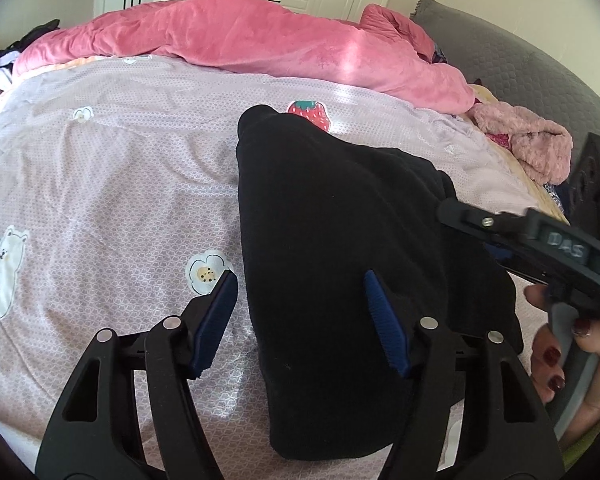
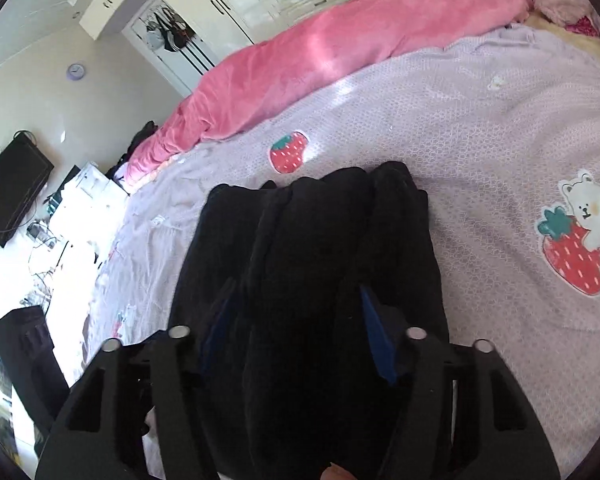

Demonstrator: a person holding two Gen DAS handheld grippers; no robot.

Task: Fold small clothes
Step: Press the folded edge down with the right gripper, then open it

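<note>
On the bed, mid-sheet toward the near edge, lies the black garment, bunched into a long narrow bundle running away from the cameras toward the pink duvet at the far edge. A strawberry print shows just past its far end.

Left gripper: jaws apart, straddling the garment's left edge; one pad over bare sheet, the other over cloth, neither pressing. Likely placed to catch that edge for the next fold.

Right gripper: comes in from the garment's near right end, a hand on its handle. Its fingers flank a raised ridge of cloth; with dark pads against dark fabric I cannot tell whether they pinch it or only sit beside it.

Judgement: garment gathered lengthwise, not yet a flat, tidy fold. Both grippers at the near end suggests a lift or turn-over toward the far end. Risk: layers slipping apart if only the top one is caught.
</note>
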